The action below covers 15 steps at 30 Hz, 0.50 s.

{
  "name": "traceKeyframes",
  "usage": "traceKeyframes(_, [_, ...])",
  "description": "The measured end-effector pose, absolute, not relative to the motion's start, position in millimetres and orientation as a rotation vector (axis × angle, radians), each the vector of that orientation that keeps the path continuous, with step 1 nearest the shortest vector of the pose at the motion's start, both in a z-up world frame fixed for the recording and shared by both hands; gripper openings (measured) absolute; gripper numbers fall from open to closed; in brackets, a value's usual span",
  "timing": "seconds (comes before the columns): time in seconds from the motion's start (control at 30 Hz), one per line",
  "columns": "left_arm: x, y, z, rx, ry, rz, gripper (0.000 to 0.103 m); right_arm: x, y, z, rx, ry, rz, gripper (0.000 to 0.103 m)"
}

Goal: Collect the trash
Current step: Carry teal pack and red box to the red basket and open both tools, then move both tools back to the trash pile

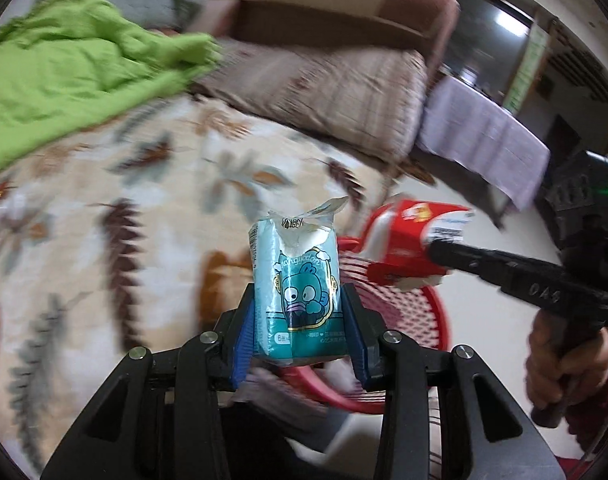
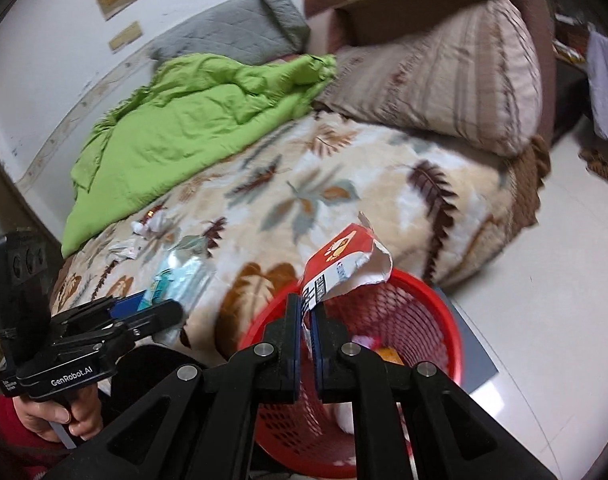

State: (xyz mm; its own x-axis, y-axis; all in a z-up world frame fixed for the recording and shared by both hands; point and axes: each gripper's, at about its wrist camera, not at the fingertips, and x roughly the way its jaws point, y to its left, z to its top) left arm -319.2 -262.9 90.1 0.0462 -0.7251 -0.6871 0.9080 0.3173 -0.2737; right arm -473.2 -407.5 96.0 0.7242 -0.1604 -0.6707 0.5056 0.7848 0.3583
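Left gripper (image 1: 300, 344) pinches torn teal tissue packet (image 1: 294, 280); right gripper (image 2: 307, 332) pinches torn red wrapper (image 2: 343, 264) above red mesh basket (image 2: 435, 304), presumably for dropping.

It's a bedroom in a home. There's a bed w/ a soft leaf-print blanket (image 2: 343, 184), a green quilt (image 2: 192, 120) bunched up on the far side & a grey one (image 2: 240, 32) by the wall. A big striped pillow (image 2: 455, 76) leans on a brown headboard (image 1: 335, 4). A red mesh bin (image 2: 415, 320) sits on the pale tile floor (image 2: 551, 280) near the bed.
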Motion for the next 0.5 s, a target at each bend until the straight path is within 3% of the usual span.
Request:
traceKeyframes(0.03, [-323,-271,87,0.269,0.881,-1.289,0.049,-476,-412,90,0.563,0.696,-0.407,0.01])
traceKeyframes(0.1, [-327,-282,81,0.272,0.92,-1.313,0.058,-483,-418,79,0.597,0.729,-0.436,0.027])
traceKeyframes(0.13, [-329,-285,79,0.273,0.93,-1.318,0.059,-485,-420,76,0.61,0.732,-0.444,0.032])
traceKeyframes(0.5, [-297,-236,96,0.236,0.854,-1.192,0.064,-447,-401,95,0.601,0.669,-0.334,0.032])
